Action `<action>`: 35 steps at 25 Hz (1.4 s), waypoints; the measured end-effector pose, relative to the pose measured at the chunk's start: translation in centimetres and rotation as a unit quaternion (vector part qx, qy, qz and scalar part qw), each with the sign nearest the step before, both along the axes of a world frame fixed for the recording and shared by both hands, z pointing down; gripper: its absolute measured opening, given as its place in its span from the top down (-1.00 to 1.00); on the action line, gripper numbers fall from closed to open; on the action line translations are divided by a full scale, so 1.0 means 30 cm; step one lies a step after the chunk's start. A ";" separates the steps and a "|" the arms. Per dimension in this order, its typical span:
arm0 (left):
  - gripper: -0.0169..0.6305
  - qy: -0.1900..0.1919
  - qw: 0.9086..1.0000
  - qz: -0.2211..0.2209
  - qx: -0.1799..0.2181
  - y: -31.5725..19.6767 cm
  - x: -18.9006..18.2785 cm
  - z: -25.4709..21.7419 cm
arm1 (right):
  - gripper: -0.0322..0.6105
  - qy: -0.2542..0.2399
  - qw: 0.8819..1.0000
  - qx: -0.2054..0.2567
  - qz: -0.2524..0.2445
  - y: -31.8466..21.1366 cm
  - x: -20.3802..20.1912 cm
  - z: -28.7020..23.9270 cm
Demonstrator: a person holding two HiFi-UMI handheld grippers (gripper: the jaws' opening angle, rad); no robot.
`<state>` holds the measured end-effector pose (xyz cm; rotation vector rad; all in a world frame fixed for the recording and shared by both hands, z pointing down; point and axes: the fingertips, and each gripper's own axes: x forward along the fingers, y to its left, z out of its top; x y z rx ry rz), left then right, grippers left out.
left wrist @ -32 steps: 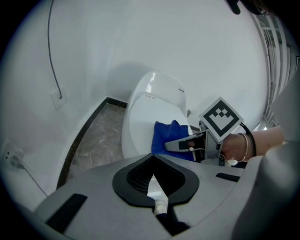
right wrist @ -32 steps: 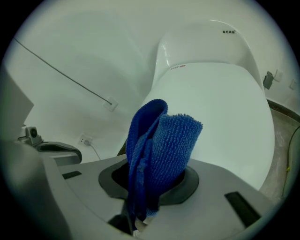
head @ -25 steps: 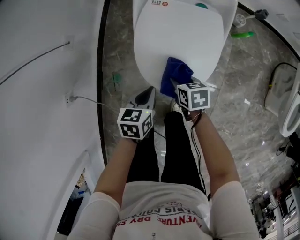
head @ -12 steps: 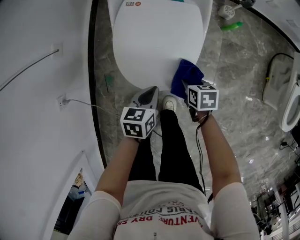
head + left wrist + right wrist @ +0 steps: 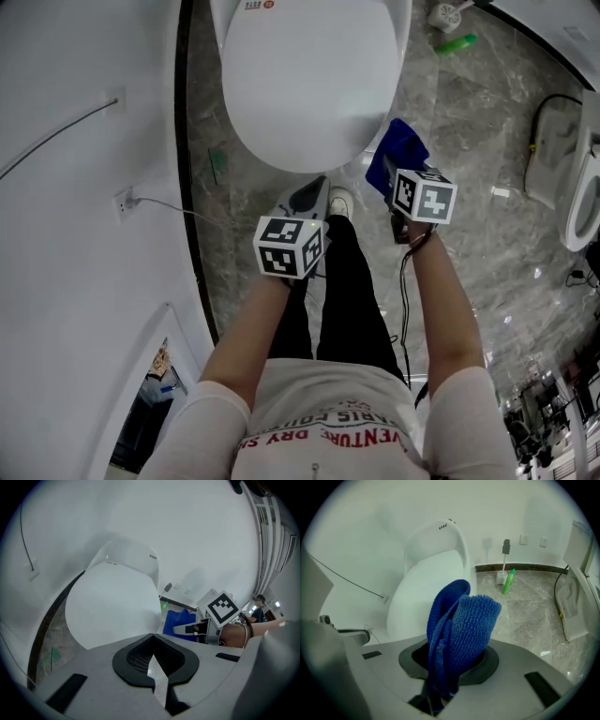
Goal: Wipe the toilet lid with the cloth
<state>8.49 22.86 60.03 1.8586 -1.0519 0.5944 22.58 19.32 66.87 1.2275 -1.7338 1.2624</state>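
Note:
The white toilet lid (image 5: pixel 309 75) lies closed at the top of the head view, and both gripper views show it too (image 5: pixel 112 606) (image 5: pixel 426 588). My right gripper (image 5: pixel 398 178) hangs just off the lid's front right edge, over the floor. It is shut on a blue cloth (image 5: pixel 398 150), which stands folded out of its jaws (image 5: pixel 461 630) and touches nothing. My left gripper (image 5: pixel 317 183) hovers below the lid's front edge, over the floor, shut and empty (image 5: pixel 152 660). The left gripper view catches the cloth (image 5: pixel 180 620) beside the lid.
A white wall with a thin cable (image 5: pixel 66 131) and a socket (image 5: pixel 125 200) runs along the left. A green bottle (image 5: pixel 455 44) and a toilet brush (image 5: pixel 441 16) stand at the back right. A loose toilet seat (image 5: pixel 581 187) leans at the right. The person's shoe (image 5: pixel 339 202) is below the bowl.
Both grippers have moved right. The cloth has slid off the lid's front edge and now hangs beside it over the floor. The left gripper stays shut and empty.

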 end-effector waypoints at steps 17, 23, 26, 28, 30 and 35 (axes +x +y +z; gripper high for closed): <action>0.93 0.020 0.982 0.034 0.183 -0.045 -0.410 -0.914 | 0.59 -0.043 0.976 0.208 0.052 0.096 -0.566 -1.057; 0.93 0.036 0.965 0.018 0.258 -0.049 -0.528 -1.317 | 0.59 -0.025 0.952 0.303 0.039 0.127 -0.629 -1.502; 0.93 0.042 0.954 0.025 0.294 -0.032 -0.566 -1.492 | 0.59 -0.015 0.932 0.360 0.053 0.164 -0.620 -1.703; 0.93 0.055 0.948 0.035 0.313 -0.008 -0.587 -1.606 | 0.59 0.002 0.919 0.389 0.060 0.204 -0.612 -1.814; 0.93 0.071 0.940 0.038 0.333 0.021 -0.621 -1.714 | 0.59 0.023 0.911 0.407 0.061 0.253 -0.617 -1.889; 0.93 0.078 0.927 0.010 0.366 0.055 -0.732 -1.873 | 0.59 0.043 0.901 0.427 0.067 0.324 -0.647 -1.968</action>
